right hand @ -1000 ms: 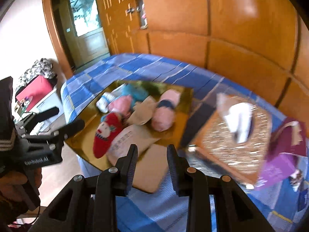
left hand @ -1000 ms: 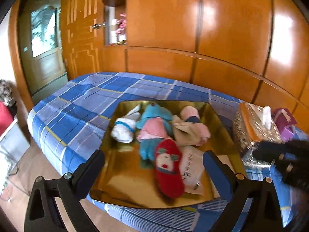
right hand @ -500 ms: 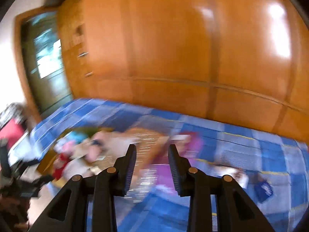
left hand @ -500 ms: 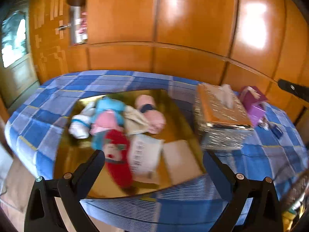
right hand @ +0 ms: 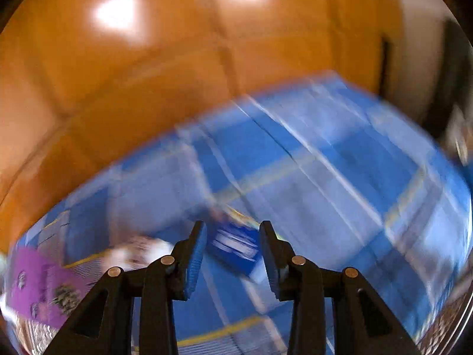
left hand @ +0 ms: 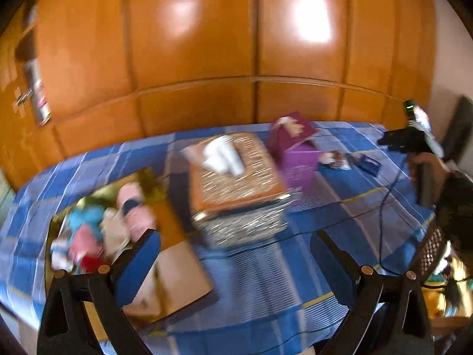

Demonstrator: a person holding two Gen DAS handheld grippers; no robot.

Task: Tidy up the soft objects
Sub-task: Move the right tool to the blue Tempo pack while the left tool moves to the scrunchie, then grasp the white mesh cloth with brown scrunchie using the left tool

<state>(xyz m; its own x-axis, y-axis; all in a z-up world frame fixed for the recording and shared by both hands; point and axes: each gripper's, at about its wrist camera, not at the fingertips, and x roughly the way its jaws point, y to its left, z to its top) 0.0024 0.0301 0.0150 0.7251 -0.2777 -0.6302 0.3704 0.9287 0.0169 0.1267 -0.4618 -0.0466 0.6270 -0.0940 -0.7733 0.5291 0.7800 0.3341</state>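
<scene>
A heap of soft items [left hand: 103, 233], pink, teal, beige, red and white, lies in a gold tray [left hand: 165, 213] at the left of the blue plaid bed in the left wrist view. My left gripper [left hand: 236, 263] is open and empty, held above the bed's front edge, right of the heap. My right gripper [right hand: 232, 254] is partly open and empty above the bed, with a small blue packet [right hand: 236, 245] lying beyond its fingers. The right wrist view is blurred. The right gripper also shows in the left wrist view [left hand: 411, 142], held in a hand.
A wicker tissue box [left hand: 236, 183] stands mid-bed, a purple box [left hand: 295, 151] behind it, also in the right wrist view [right hand: 38, 290]. Small packets [left hand: 351, 159] lie to the right. A cable [left hand: 381, 210] crosses the bedspread [left hand: 340, 195]. Orange wooden cabinets [left hand: 236, 44] back the bed.
Both cameras have swung right. The tray and soft items slid to the left of the left view. The right view lost the tray and now faces the right part of the bed.
</scene>
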